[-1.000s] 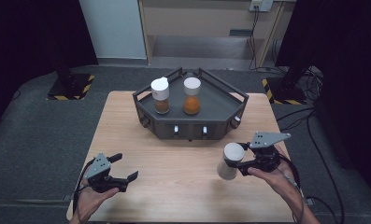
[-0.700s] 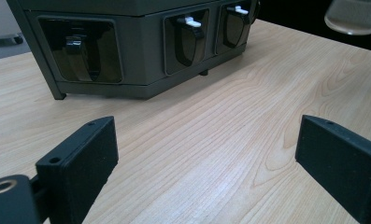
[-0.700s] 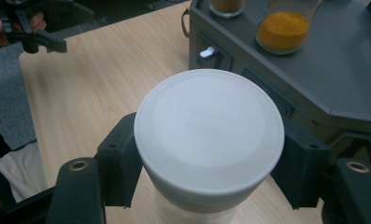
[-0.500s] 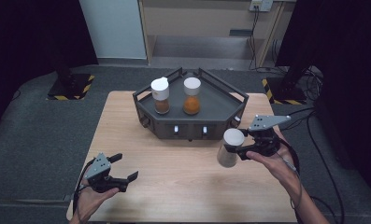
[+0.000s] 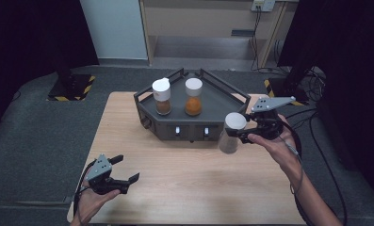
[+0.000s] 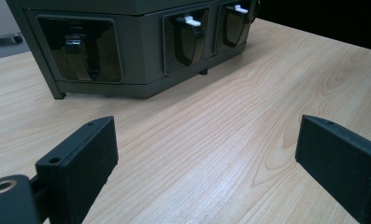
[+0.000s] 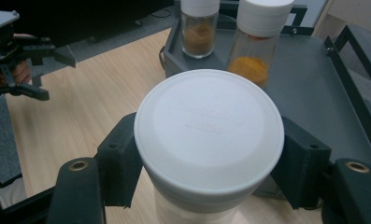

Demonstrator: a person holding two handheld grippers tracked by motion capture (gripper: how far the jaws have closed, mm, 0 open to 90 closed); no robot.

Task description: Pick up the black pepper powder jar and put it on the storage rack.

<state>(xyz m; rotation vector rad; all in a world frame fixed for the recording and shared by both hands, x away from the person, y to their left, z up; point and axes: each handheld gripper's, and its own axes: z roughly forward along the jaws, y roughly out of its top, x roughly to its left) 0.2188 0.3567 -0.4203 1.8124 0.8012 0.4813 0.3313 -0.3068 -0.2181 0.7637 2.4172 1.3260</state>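
Right claw [image 5: 243, 135] has a jar [image 5: 231, 132] clamped between its pads, gripped just under the white lid, and the jar hangs in the air, clear of the tabletop [image 5: 189, 188], just off the tray's [image 5: 222, 96] front right corner. From the right gripper view the lid [image 7: 209, 128] sits square between the two black pads, and the tray floor lies right ahead, beyond the jar.

Two jars are already standing on that tray: a brown-filled one [image 5: 161, 96] toward the back left, an orange-filled one [image 5: 193, 97] just beside it to the right. Both upright, both capped. The right half of the tray is bare, so there's room for a third.

Left claw [image 5: 121, 170] is down by the near left corner of the tabletop, jaws spread wide, nothing between them. In the left gripper view its pads frame bare wood, with the tray's front panel well ahead.

So by my read: two jars look placed, the third is picked and lifted, not yet over the rail. What's left looks like carrying it across the tray's raised edge, setting it down upright beside the orange one, and letting go. Whether the held jar has anything in it, I can't tell; its body looks pale.
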